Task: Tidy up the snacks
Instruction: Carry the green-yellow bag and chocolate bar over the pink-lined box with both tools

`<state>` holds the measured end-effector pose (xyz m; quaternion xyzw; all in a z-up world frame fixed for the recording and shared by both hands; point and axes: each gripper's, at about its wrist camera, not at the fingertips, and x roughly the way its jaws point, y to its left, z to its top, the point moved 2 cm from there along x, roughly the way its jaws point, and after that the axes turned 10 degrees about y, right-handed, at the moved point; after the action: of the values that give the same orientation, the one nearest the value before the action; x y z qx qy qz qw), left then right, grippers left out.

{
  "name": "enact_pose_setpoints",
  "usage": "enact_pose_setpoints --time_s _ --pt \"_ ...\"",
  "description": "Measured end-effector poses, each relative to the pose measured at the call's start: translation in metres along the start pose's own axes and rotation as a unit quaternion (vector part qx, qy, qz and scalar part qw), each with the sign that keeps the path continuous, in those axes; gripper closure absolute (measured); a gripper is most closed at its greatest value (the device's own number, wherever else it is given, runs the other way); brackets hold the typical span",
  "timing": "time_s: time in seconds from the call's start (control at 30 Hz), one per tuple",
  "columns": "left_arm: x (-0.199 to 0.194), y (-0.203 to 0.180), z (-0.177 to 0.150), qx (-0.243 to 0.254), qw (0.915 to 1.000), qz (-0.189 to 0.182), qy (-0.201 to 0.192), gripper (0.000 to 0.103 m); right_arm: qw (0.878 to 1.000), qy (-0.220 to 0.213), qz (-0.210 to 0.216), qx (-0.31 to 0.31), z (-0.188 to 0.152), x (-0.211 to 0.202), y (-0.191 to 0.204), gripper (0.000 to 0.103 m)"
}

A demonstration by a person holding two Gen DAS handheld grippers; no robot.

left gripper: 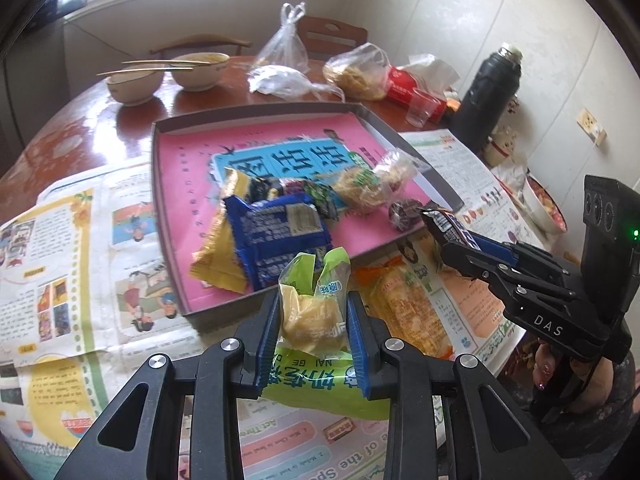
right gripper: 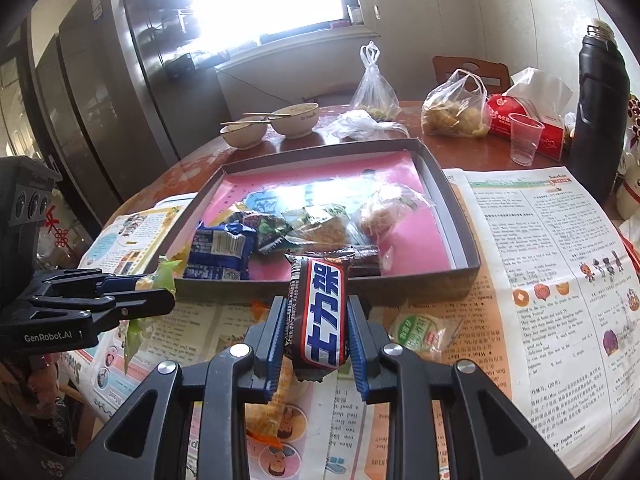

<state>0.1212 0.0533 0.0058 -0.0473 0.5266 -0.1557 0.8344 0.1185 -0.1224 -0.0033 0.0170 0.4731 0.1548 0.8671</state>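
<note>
Claw-held chocolate bar [right gripper: 320, 312] lengthwise, tray-pointing

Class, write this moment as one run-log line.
left hand-held gripper: shut on green snack pack | right hand-held gripper: shut on chocolate bar | tray: several snacks inside

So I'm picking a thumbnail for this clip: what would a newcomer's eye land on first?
Probably the two snacks held up in the foreground: the chocolate bar clamped in the right gripper and the green-wrapped snack in the left gripper, both just short of the box. Next comes the pink-lined box on the newspaper-covered table, with wrapped snacks heaped at its near end.
</note>
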Motion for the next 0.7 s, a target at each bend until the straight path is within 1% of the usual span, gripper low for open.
enact_pose_setpoints --time_s 0.23,0.37,0.7 --pt "-0.006 0.013 0.01 -0.027 0.9994 0.018 -0.009 0.07 1.0 -0.001 0.022 -0.006 0.011 0.004 0.0 0.074" --pt "-0.009 0.019 0.021 -0.044 0.9986 0.021 -0.021 0.07 0.999 -0.001 0.031 -0.012 0.023 0.006 -0.001 0.074" --pt "0.0 0.031 0.043 -0.066 0.9972 0.027 -0.024 0.07 0.999 -0.011 0.035 -0.008 0.048 0.007 -0.013 0.074"
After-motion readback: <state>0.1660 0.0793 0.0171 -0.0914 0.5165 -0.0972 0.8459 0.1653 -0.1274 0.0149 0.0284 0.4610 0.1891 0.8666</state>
